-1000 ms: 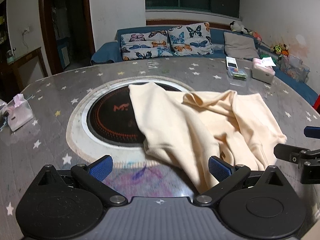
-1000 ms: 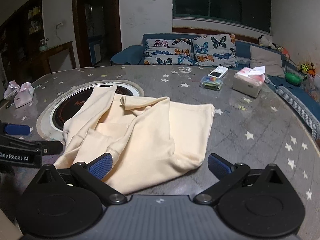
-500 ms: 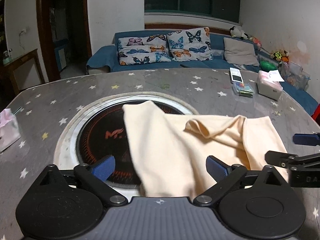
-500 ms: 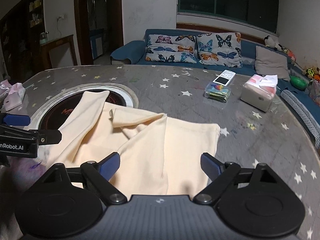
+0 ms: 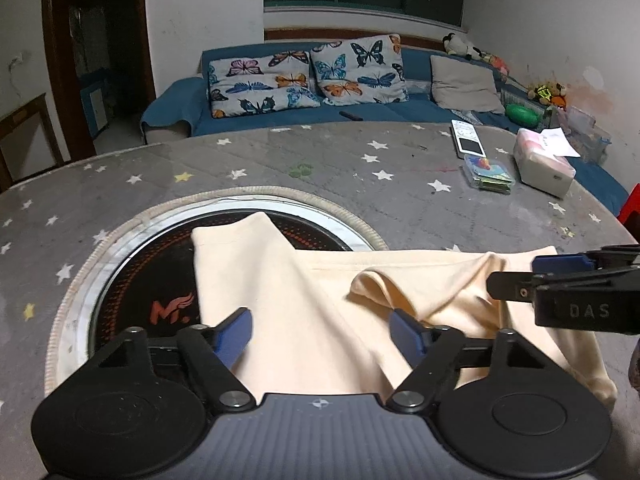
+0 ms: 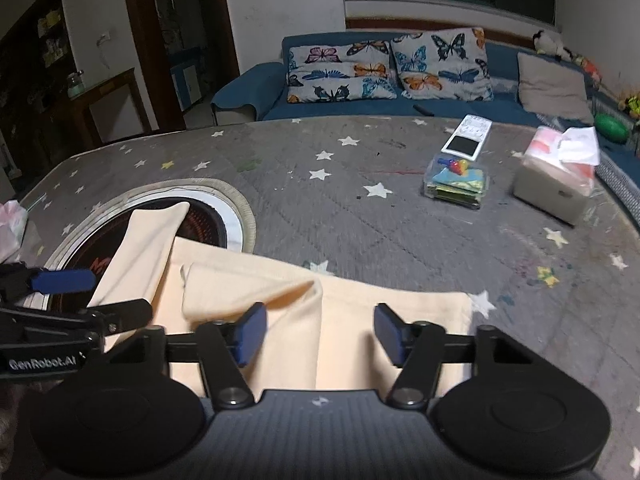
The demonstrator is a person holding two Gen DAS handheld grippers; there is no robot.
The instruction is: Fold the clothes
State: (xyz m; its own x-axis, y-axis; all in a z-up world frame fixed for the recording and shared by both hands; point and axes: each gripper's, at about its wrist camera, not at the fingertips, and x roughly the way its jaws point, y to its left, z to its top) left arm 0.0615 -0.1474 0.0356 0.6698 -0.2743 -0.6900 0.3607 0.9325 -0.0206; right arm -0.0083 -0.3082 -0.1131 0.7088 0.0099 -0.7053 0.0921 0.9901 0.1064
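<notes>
Both claws, left (image 5: 320, 330) and right (image 6: 316, 332), gape over cream garment (image 5: 304, 312) on star-patterned table (image 6: 360, 216); sofa (image 6: 400, 108) behind.

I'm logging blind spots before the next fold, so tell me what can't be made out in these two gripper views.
- Near edge of the cream garment: hidden behind each gripper's body, both wrist views.
- Whether the left gripper or right gripper touches the cloth: fingers spread, contact not visible.
- Tissue box: motion-blurred in right wrist view.
- Remote: buttons too small.
- Pink item: cut off by left edge, right wrist view.
</notes>
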